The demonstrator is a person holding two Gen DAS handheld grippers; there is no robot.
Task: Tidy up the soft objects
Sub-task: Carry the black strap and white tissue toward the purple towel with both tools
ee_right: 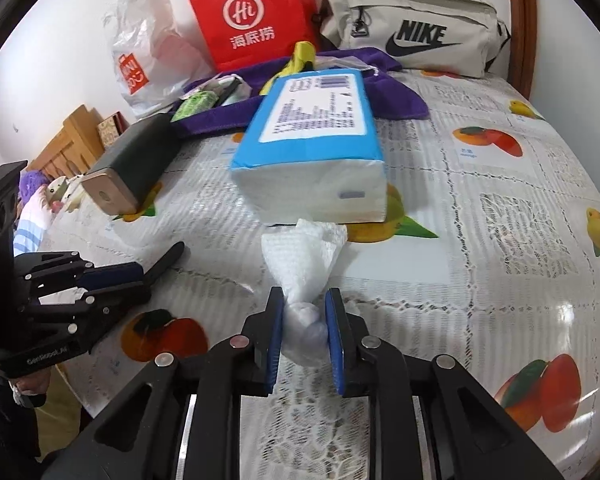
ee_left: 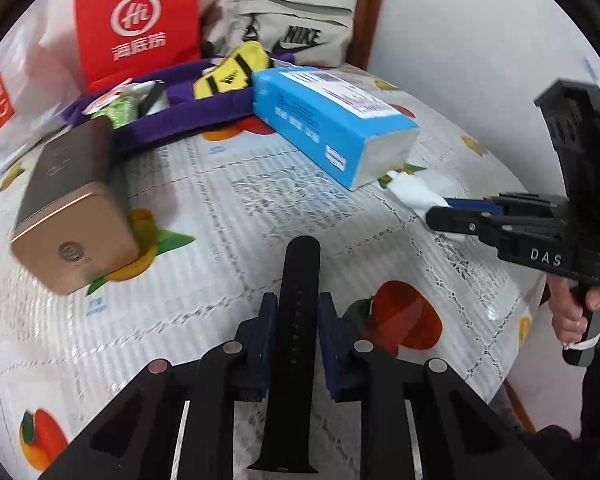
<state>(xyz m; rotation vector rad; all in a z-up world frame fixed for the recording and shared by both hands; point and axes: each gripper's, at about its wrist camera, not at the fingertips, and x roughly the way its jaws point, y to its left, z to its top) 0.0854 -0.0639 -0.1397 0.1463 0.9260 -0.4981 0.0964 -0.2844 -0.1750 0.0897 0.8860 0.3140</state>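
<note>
Right wrist view, desk (ee_right: 500,216): slick plastic cover with fruit prints, pretty crowded at the back, so anything dropped could slide or vanish into the clutter.
Tissue pack (ee_right: 312,148): blue and white, sitting mid-desk right in front of the tissue. If the right hand swings forward it'll probably bump it.
Gold box (ee_left: 72,216): left of centre, tipped up on an edge as far as I can tell. A nudge from the left arm might knock it over.
Right claw (ee_right: 306,332): nearly shut, pinching a wadded white tissue (ee_right: 304,264) just over the desk. Flimsy stuff, I'd guess a hard tug tears it or it slips out.
Left claw (ee_left: 298,334): closed down narrow around a black watch strap (ee_left: 296,320), which runs lengthwise between the pads. Can't quite tell if they're really biting; smooth rubber, so it could slide out when lifted.
</note>
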